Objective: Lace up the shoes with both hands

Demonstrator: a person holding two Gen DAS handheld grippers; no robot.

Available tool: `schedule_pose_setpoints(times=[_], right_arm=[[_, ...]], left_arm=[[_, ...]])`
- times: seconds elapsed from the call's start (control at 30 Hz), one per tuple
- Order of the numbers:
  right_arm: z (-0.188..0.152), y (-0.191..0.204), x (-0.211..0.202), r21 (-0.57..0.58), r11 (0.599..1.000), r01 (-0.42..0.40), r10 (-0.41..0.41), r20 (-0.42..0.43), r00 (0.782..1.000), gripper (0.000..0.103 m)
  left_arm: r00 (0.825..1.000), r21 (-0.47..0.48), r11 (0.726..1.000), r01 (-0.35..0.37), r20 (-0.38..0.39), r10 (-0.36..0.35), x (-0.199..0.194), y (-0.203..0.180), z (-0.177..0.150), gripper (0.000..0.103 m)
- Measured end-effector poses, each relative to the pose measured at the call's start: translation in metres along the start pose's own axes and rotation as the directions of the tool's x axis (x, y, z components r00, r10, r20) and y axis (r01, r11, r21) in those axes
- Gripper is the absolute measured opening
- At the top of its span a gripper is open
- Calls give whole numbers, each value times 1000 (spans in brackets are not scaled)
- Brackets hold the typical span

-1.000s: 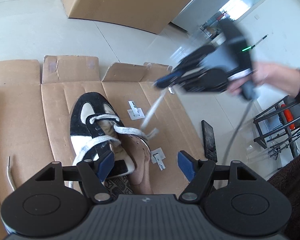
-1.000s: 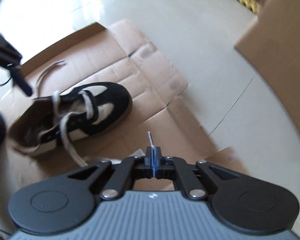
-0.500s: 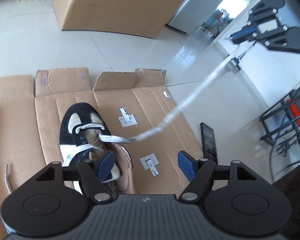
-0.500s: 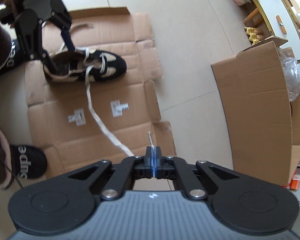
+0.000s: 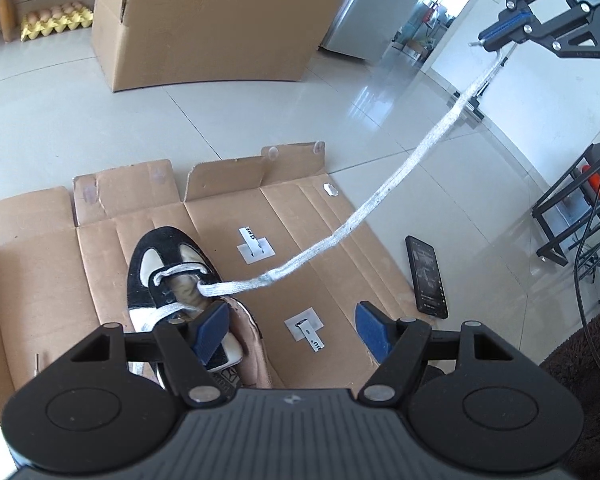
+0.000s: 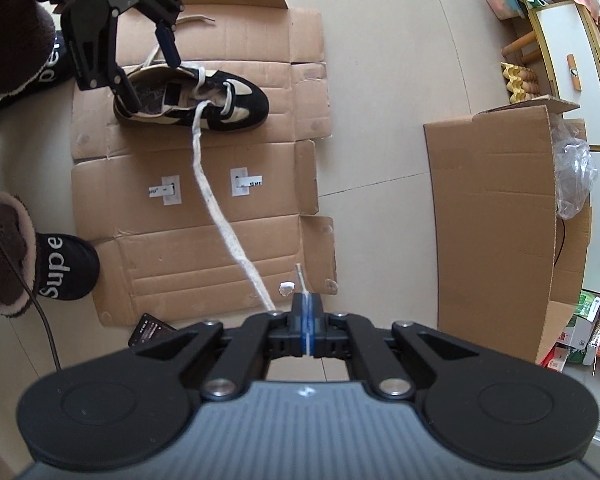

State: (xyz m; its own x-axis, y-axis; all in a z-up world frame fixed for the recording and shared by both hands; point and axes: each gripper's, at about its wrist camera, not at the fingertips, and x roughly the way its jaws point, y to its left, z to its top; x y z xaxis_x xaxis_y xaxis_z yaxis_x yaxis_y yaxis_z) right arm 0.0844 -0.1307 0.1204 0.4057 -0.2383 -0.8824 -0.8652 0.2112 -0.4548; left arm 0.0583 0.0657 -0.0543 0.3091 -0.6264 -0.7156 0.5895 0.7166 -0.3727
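Shoe (image 5: 168,280): black-and-cream, white lace (image 5: 380,204) taut; right gripper (image 6: 307,322) jaws clamp it, left gripper (image 5: 290,330) jaws apart.

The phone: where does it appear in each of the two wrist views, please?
Left wrist view: the phone lies on the floor at centre right, beside the right edge of the cardboard.
Right wrist view: the phone shows at lower left, partly hidden behind the right gripper.
Shared landmark: the shoe on the cardboard.
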Motion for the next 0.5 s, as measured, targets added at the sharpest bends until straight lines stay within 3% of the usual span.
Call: schedule_pose_setpoints(times=[0.5], right_arm=[[40, 9, 66, -7, 995, -103, 103, 91, 990, 1]], left_arm=[[997, -41, 996, -76, 31, 77, 13, 29, -11, 71]])
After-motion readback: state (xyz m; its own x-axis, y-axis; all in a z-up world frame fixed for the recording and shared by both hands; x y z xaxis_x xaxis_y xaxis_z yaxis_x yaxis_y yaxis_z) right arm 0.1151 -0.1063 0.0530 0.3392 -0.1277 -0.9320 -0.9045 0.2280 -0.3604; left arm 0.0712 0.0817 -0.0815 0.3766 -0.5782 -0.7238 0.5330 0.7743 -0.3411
